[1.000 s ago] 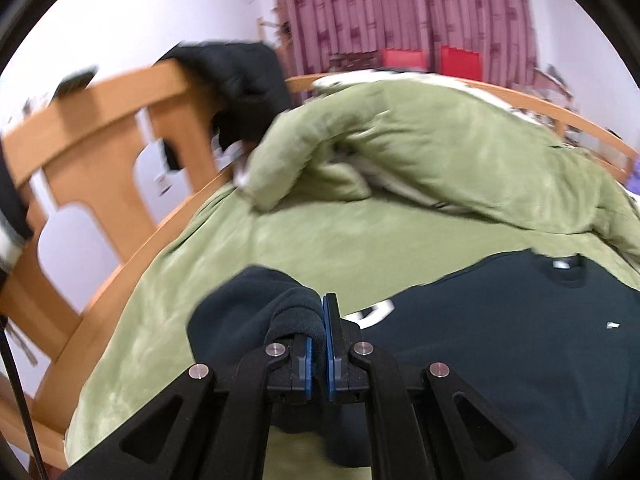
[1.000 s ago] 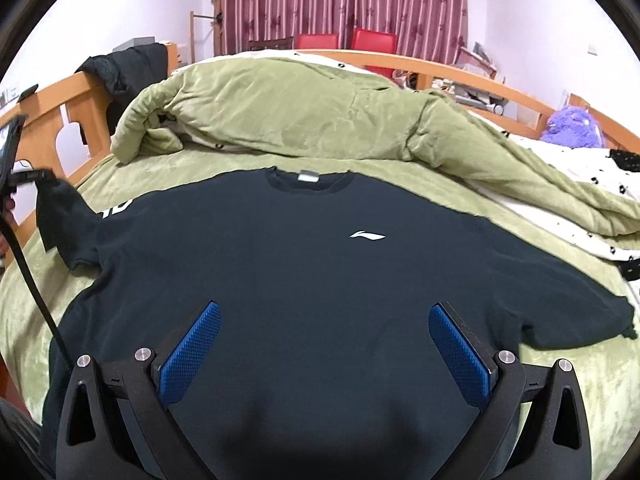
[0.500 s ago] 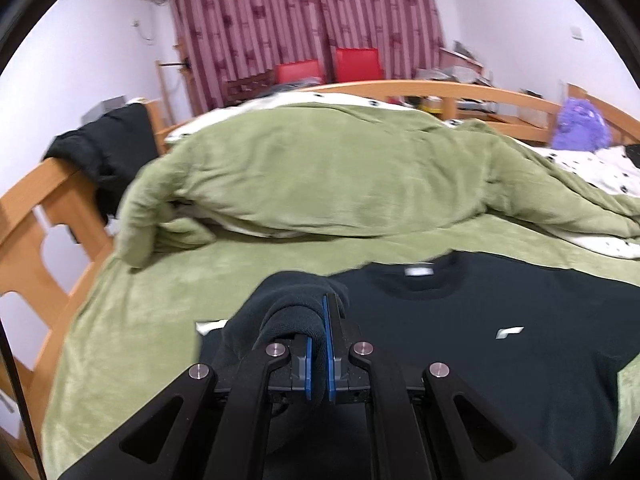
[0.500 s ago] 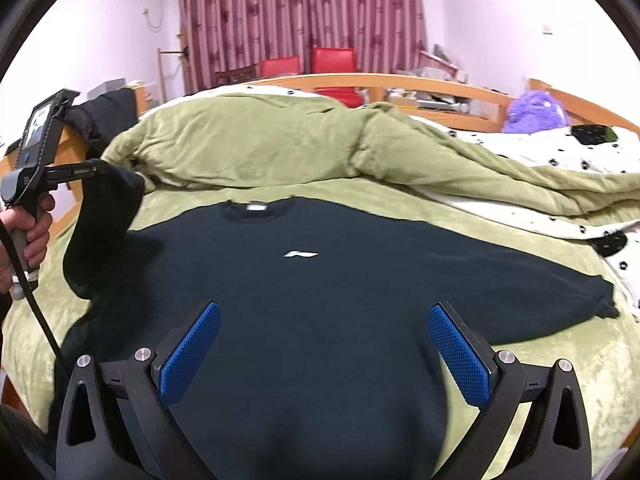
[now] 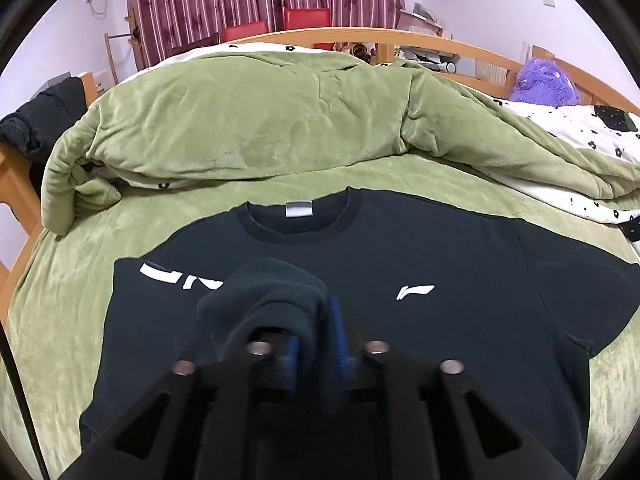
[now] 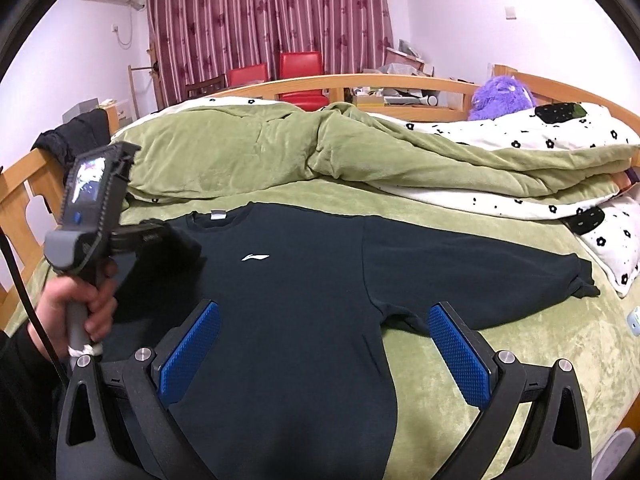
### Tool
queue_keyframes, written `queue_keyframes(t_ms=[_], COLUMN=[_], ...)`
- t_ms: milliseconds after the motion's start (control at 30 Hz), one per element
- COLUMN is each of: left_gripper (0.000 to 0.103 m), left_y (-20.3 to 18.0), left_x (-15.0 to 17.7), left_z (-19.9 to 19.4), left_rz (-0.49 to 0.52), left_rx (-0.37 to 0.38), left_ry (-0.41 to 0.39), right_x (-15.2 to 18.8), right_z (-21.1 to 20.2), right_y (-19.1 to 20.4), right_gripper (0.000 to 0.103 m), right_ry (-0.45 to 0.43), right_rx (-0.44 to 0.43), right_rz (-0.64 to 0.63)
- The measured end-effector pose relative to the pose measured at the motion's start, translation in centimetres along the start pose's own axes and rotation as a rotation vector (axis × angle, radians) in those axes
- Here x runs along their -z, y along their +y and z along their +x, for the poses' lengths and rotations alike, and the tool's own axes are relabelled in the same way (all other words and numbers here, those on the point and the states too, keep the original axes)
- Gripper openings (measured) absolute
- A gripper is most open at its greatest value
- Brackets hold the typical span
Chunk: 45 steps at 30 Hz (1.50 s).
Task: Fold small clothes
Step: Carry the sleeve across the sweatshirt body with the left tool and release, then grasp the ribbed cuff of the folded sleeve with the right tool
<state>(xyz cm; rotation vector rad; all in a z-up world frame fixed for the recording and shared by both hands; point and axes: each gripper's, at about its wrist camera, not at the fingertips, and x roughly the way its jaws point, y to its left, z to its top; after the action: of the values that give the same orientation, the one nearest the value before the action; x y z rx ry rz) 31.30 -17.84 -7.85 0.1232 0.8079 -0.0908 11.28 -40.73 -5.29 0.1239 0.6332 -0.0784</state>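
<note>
Left hand-held gripper [image 5: 316, 336] | clamps sleeve [image 5: 272, 300] | above sweatshirt [image 5: 440, 264] | right hand-held gripper [image 6: 324, 356] agape

Both wrist views face headboard, low over bed — share sweatshirt [image 5: 400, 248] [image 6: 304, 280].

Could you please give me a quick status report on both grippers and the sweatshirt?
Left gripper shut on sleeve, folded over chest. Right gripper open, hovering above black sweatshirt. Other sleeve flat on bed. Nothing in the way.
</note>
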Motion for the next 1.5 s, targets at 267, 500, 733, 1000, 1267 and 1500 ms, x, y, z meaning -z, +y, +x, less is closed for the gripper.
queue_keyframes(t_ms=[267,500,733,1000,1267,1500], left_gripper=[0.068,0.068,0.069,0.069,0.069,0.070], left_y=[3.3,9.3,14.8,18.4,20.9,22.0], left_x=[1.0,3.6,6.8,8.5,9.4,9.7], left_z=[-4.2,-8.2,-10.2,-9.6,-8.2,-6.5], left_rz=[-0.016,-0.040,-0.086,-0.142,-0.207,-0.242], left_rx=[-0.033,-0.129,-0.167,-0.158,-0.118,-0.074], left_ry=[-0.087,-0.111,-0.124,-0.119,-0.077,-0.034], right_x=[-0.1,0.2,1.3,2.1,2.8,2.7], right_z=[0.0,-0.1,0.6,3.0,4.9,6.7], right_y=[2.2,5.7,10.2,12.5,13.3,14.9], right_gripper=[0.102,0.102,0.076,0.042,0.044,0.044], right_ry=[0.003,0.005,0.011,0.066,0.089,0.110], right_rx=[-0.019,-0.063,-0.080,-0.143,-0.145,-0.153], right_rz=[-0.029,-0.074,-0.172,-0.174,-0.151,-0.181])
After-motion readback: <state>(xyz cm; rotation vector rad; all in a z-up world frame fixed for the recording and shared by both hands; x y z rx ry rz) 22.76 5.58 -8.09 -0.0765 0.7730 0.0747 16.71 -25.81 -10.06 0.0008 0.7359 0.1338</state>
